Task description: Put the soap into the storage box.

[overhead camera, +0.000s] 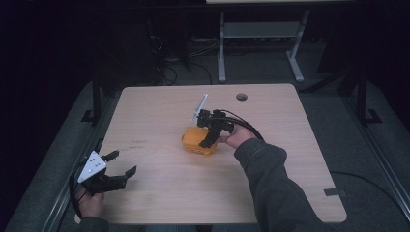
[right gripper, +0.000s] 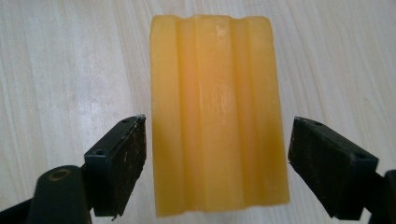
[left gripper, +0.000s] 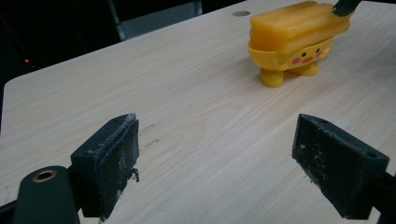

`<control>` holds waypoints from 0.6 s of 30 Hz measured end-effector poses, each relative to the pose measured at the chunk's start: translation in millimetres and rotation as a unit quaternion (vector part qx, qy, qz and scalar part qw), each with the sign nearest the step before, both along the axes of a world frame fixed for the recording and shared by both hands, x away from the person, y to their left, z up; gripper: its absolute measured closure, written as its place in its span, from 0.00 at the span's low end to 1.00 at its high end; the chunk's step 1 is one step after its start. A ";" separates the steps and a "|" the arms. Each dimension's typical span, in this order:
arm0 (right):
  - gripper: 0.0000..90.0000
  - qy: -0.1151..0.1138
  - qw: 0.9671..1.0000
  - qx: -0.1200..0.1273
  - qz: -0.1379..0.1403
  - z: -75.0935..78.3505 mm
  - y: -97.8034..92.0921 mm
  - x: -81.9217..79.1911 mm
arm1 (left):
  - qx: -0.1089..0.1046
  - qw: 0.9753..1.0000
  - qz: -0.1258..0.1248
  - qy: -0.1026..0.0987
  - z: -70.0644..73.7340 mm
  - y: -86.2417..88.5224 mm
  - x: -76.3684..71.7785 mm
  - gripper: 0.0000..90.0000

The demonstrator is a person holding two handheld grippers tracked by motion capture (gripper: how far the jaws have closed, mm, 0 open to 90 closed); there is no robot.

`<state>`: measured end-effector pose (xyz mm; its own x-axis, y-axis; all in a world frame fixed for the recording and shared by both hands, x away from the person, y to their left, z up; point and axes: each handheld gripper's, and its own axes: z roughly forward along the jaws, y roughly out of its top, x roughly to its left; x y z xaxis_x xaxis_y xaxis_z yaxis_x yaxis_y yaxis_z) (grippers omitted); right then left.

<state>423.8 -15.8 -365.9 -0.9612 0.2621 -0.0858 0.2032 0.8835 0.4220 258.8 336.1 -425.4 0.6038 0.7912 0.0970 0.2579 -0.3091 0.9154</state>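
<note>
You're hovering right gripper over yellow toy near middle of table, jaws spread, one either side of its ridged top, not pinching. Toy is standing on two small feet, painted face looking toward your left side. You're holding left gripper low at near-left table corner, jaws wide apart, gripping nothing, well apart from toy.

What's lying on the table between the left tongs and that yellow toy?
Nothing: in the left gripper view, only bare wooden table stretches from the open left tongs to the yellow toy.
</note>
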 end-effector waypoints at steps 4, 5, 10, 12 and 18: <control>0.20 0.004 1.000 0.009 -0.011 1.1 -9.1 -1.3 | 0.002 1.000 0.000 0.000 -0.1 -0.2 0.1 0.15; 0.20 0.006 1.000 0.012 -0.012 1.1 -11.4 -1.8 | 0.002 1.000 0.000 0.000 -0.1 -0.2 0.1 0.15; 0.21 0.001 1.000 0.015 -0.016 1.0 -20.3 -5.6 | 0.002 1.000 0.001 0.001 -0.1 -0.4 -0.1 0.15; 0.21 0.005 1.000 0.021 -0.019 2.3 -24.4 -6.5 | 0.002 1.000 0.000 0.001 -0.2 -0.6 0.0 0.15; 0.21 0.001 0.999 0.029 -0.025 4.4 -36.2 -10.4 | 0.002 1.000 0.000 0.001 -0.3 -0.6 0.1 0.15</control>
